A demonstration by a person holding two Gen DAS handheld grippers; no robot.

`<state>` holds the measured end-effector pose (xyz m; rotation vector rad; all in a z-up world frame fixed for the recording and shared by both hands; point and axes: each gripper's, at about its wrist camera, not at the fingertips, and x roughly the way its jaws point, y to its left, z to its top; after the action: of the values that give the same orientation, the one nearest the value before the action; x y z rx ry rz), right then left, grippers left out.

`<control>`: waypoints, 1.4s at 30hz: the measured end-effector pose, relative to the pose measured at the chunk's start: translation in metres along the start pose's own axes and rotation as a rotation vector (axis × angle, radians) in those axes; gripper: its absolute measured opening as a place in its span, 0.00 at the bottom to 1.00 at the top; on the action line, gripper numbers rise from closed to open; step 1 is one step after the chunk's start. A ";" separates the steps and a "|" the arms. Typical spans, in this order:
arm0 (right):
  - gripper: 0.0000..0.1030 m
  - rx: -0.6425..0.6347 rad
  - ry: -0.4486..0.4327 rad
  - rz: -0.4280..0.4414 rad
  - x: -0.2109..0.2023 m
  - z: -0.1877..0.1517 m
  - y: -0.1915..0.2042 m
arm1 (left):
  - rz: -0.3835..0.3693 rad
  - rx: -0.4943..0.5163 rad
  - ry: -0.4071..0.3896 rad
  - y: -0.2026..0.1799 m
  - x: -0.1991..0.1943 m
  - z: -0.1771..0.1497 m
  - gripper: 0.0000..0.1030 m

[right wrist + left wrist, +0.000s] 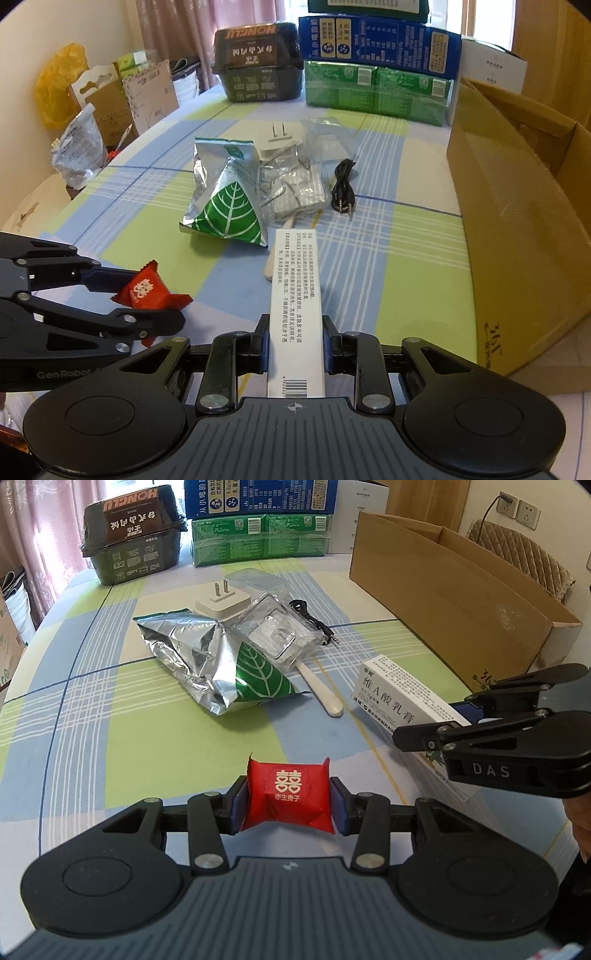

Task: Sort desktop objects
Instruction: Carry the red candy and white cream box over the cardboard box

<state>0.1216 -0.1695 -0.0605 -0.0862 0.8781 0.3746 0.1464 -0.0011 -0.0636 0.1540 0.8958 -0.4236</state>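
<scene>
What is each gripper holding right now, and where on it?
Left gripper pinches the red candy packet across its sides. Right gripper clamps the white medicine box near its barcode end.

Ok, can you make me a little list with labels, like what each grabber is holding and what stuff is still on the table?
left gripper: shut on the red candy packet
right gripper: shut on the white medicine box
still on table: foil snack bag, white plug adapter, clear plastic pack, black audio cable, white handle
cardboard box: open, right of the items
table cover: checked blue, green, white
</scene>
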 end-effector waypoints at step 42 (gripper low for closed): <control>0.22 0.178 -0.273 -0.163 -0.211 0.001 -0.104 | -0.048 0.049 -0.158 -0.161 -0.094 0.060 0.39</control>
<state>0.0377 -0.3261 0.0933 0.0568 0.6260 0.1499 0.0712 -0.1379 0.0543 0.1418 0.7349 -0.4955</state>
